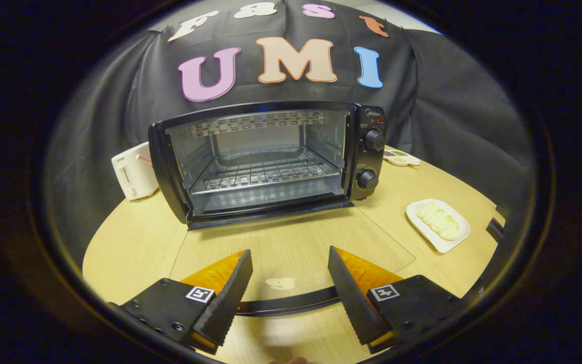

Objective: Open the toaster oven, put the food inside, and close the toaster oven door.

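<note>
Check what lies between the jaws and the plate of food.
Gripper view: bare wood table and a corner of the lowered glass door. The open gripper holds nothing; the plate sits off beside the door.

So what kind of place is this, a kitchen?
Probably a staged kitchen booth, not a real kitchen: a black toaster oven with its glass door down, a white pop-up toaster and a white plate of pale food share a wooden table, and the open gripper holds nothing.
</note>
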Motion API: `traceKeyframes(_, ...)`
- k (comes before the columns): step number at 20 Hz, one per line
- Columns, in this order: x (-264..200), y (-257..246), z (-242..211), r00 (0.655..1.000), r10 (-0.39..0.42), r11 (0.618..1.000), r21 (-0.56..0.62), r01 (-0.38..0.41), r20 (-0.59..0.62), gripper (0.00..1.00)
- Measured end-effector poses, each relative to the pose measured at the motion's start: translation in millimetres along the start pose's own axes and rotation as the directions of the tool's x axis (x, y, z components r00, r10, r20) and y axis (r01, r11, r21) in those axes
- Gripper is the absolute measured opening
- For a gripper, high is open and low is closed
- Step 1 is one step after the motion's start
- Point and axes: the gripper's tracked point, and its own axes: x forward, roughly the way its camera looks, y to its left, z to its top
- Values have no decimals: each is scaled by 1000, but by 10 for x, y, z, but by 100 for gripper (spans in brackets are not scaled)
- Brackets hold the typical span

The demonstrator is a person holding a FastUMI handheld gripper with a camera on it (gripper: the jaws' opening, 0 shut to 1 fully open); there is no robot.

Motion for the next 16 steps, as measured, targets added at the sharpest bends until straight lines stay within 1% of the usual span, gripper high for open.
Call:
traceKeyframes(8, 38, -13, 18, 1000, 13, 1000, -25, -14, -11, 97)
traceKeyframes(12, 62, -252, 120, 998, -58, 993, -103, 56, -11, 97)
traceKeyframes(16, 102, -657, 349, 992, -120, 971, -204, 123, 27, 97)
